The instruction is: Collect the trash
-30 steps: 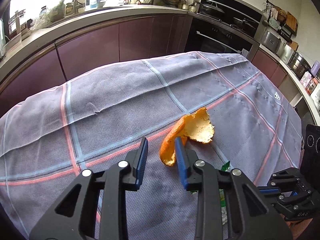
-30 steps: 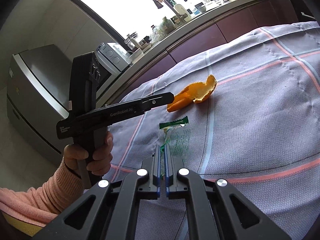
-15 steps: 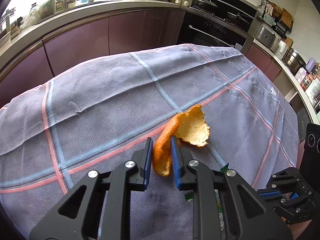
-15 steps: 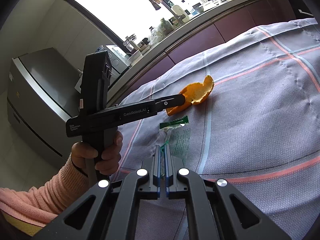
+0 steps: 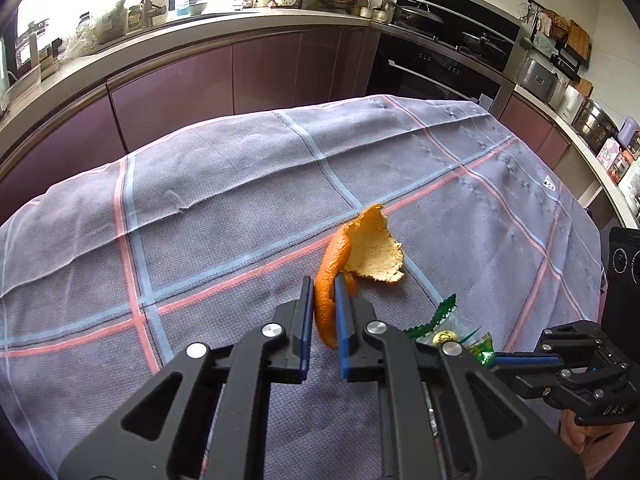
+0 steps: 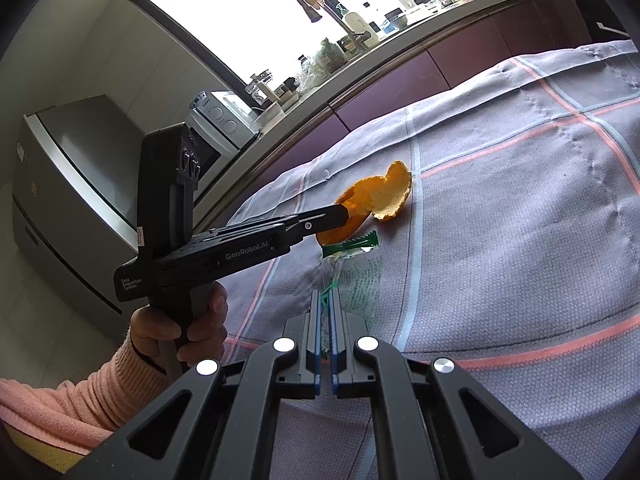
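Curled orange peel (image 5: pixel 335 280) between left tongs (image 5: pixel 323 292)

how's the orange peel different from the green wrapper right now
The orange peel is thick, curled and opaque orange; the green wrapper is thin, flat, see-through plastic with green print. The peel stands up off the cloth; the wrapper lies along it. Shared: each is pinched at one end, peel by the left gripper, wrapper by the right gripper.

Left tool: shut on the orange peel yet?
Shut: left tool has both blue pads pressed against the orange peel, which stands between them.
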### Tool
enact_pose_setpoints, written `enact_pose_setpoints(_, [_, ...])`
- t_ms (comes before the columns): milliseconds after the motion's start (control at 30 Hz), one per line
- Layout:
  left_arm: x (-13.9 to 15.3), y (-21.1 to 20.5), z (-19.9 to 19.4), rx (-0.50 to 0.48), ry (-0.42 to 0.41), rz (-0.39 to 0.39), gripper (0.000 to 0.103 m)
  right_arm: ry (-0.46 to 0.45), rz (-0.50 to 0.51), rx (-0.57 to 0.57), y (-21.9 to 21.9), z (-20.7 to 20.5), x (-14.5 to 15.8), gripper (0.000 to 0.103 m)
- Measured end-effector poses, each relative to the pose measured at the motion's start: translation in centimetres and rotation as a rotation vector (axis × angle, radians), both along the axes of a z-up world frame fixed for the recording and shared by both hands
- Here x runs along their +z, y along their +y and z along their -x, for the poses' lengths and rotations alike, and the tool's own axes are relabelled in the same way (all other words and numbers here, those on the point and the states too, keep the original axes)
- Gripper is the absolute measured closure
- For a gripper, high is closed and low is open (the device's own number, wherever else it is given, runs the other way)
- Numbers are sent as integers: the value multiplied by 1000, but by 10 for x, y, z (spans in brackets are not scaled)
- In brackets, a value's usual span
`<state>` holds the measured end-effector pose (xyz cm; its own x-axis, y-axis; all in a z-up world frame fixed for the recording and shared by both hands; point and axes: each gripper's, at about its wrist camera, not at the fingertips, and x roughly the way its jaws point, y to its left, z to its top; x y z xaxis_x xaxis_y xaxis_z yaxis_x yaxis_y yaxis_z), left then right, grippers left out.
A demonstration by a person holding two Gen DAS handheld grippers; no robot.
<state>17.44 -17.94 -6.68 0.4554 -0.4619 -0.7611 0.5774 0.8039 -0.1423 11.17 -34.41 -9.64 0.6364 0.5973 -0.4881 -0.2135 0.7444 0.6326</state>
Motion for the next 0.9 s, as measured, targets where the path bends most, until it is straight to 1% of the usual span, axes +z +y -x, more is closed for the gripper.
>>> enact_pose_setpoints(100, [6, 9, 5, 12, -8, 15, 93, -2, 2, 2, 0, -1, 1, 101])
enact_pose_setpoints(233, [15, 24, 12, 36, -33, 15, 93, -8, 2, 2, 2, -1, 3, 101])
enact_pose_setpoints(600, [36, 79, 31, 121, -70, 59, 93, -27, 0, 17, 14, -4, 9, 101])
enact_pose_setpoints(667, [38, 89, 34, 133, -60, 75, 93, -31, -3, 22, 17, -5, 10, 101])
enact_pose_setpoints(800, [38, 108, 44, 159, -55, 75, 93, -45, -7, 33, 24, -5, 13, 101])
enact_pose_setpoints(900, [38, 125, 51, 179, -49, 95, 93, -56, -6, 43, 28, -5, 16, 101])
